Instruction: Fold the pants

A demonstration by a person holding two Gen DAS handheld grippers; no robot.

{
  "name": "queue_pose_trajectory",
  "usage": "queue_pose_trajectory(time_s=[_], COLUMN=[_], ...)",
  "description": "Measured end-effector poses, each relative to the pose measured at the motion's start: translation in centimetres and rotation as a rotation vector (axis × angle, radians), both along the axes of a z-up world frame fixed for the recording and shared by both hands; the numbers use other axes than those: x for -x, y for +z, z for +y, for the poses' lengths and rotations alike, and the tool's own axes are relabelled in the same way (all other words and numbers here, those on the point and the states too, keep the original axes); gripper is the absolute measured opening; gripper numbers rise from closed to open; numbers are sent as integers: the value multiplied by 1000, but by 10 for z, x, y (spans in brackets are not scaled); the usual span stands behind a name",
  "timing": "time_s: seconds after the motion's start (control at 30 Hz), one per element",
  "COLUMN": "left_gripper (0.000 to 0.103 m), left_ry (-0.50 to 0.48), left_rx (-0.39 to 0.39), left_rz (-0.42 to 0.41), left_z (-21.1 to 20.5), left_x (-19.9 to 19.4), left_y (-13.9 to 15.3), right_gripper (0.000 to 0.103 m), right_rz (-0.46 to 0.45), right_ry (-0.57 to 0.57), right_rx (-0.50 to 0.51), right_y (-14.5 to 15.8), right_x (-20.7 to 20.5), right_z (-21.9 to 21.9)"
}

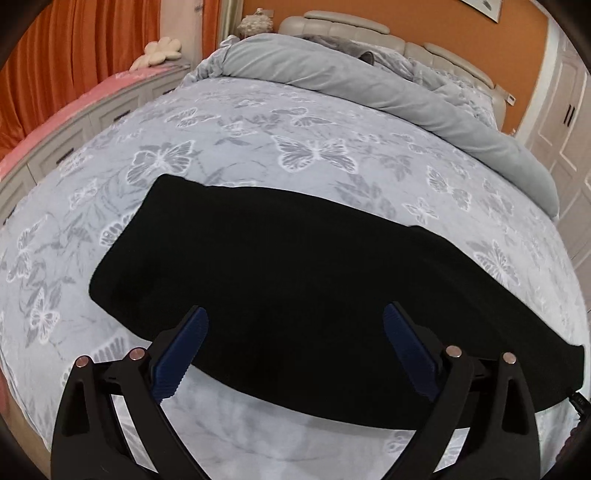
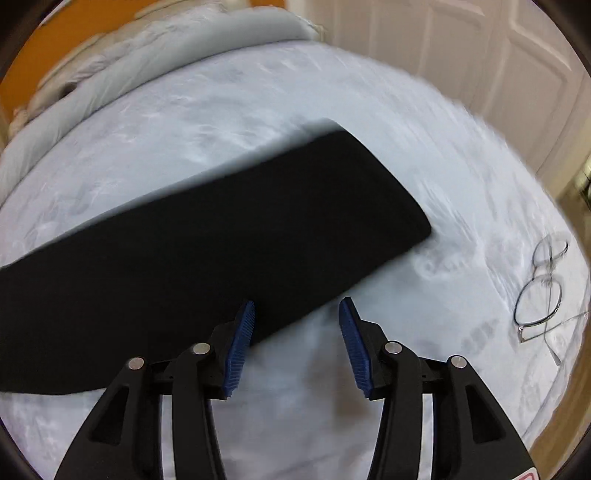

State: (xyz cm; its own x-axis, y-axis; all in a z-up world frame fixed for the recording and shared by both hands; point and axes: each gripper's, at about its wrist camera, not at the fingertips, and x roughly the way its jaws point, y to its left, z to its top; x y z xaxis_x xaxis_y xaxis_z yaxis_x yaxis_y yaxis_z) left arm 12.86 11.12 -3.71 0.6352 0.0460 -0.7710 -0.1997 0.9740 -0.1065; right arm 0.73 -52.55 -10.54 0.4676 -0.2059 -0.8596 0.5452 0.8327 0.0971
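While the black pants (image 1: 295, 288) lie as one long flat band on the butterfly bedspread (image 1: 258, 122), both the left hand-held gripper (image 1: 295, 325) and right hand-held gripper (image 2: 297, 314) hover wide open and empty, so the lengthwise fold looks done and next calls for pinching one end to carry it across.

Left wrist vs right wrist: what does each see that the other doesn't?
Left wrist only: the orange curtains, the pink-topped drawer unit, a headboard, the sharp butterfly print and the left gripper, open above the black pants.

Right wrist only: eyeglasses lying on the bedspread, a white panelled door and the right gripper, open over the pants' near edge. This view is motion-blurred.

Both: the pants lying flat as a long strip, the grey bedspread and the rolled grey duvet.
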Motion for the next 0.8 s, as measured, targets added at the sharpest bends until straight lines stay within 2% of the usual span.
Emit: queue_pose_trajectory(time_s=[0.03, 0.1, 0.17, 0.2, 0.23, 0.33, 0.47, 0.5, 0.53, 0.57, 0.63, 0.7, 0.77, 0.8], left_gripper=[94, 94, 94, 94, 94, 94, 94, 94, 94, 94, 94, 94, 95, 95], left_ry=[-7, -45, -76, -93, -103, -115, -126, -127, -125, -123, -120, -122, -126, -120], left_rx=[-23, -71, -113, -134, -151, -159, -135, -136, -142, -149, -150, -137, -132, -132], left_rz=[-3, -2, -1, -3, -7, -11, 9, 14, 15, 16, 19, 22, 30, 36], left_z=[-7, -22, -33, -38, -43, -49, -51, -51, -51, -51, -51, -49, -49, -47], left_x=[1, 1, 2, 2, 2, 0, -3, -4, -4, -5, -6, -7, -9, -10], left_y=[-2, -6, -8, -9, -10, -11, -16, -17, -18, -19, -19, -19, -20, -22], right_gripper=[50, 56, 61, 63, 66, 66, 66, 63, 23, 15, 11, 13, 29, 31], right_rz=[-31, -50, -127, -136, -141, -109, -113, -114, -103, -83, -138, -167, -119, -127], right_ry=[-33, -153, -173, -176, -179, -160, -114, -106, -99, -105, -143, -179, -231, -250], right_rx=[-43, 26, 59, 54, 40, -38, 62, 74, 70, 57, 48, 67, 14, -29], right_y=[3, 25, 44, 46, 44, 22, 13, 11, 10, 8, 22, 34, 17, 11], right_x=[8, 24, 39, 43, 45, 40, 23, 17, 7, -2, -4, -3, 0, 5], right_z=[-13, -29, -37, -39, -42, -48, -45, -44, -46, -49, -54, -63, -77, -81])
